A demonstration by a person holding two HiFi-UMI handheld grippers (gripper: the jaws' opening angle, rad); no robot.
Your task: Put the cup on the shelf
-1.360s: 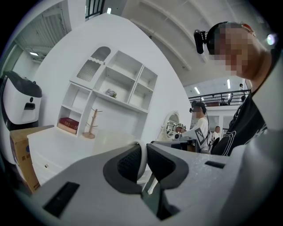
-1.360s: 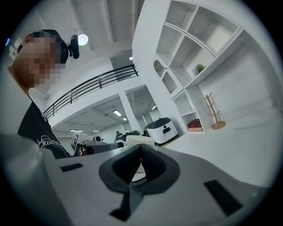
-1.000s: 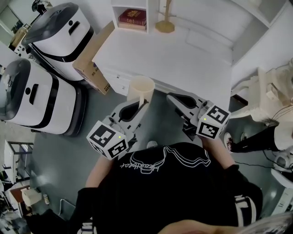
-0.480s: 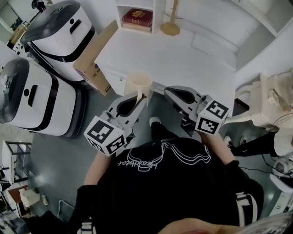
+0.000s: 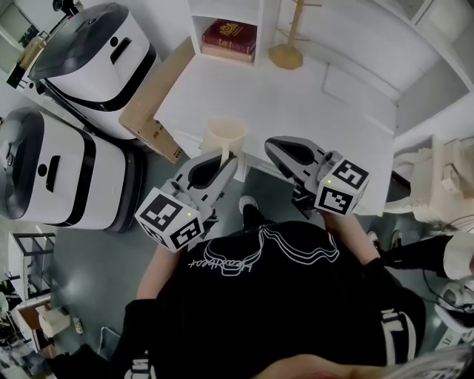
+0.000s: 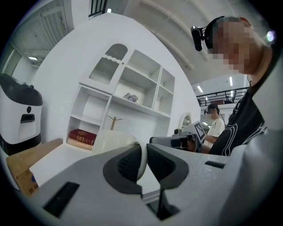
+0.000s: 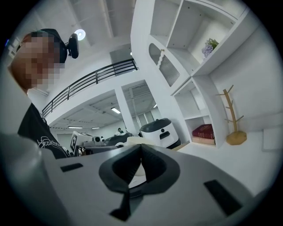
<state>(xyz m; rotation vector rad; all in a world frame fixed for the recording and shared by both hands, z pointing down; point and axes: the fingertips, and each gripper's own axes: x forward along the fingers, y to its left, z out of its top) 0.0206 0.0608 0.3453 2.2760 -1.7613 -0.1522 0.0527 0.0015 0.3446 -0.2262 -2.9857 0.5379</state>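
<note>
Cup (image 5: 224, 135) pinched by its wall in left gripper (image 5: 230, 161) at tabletop (image 5: 296, 104) edge, right gripper (image 5: 275, 146) alongside, jaws together, nothing held.

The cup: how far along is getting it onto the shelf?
Done: the cup is picked up, its wall clamped in the left gripper. In hand: it hangs at the near edge of the table. Left: carrying it to the shelf and releasing. Right gripper shut, empty.

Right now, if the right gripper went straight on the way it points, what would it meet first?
Probably the cup held by the left gripper; it sits just beyond the right gripper's shut tongs, though depth is unclear.
</note>
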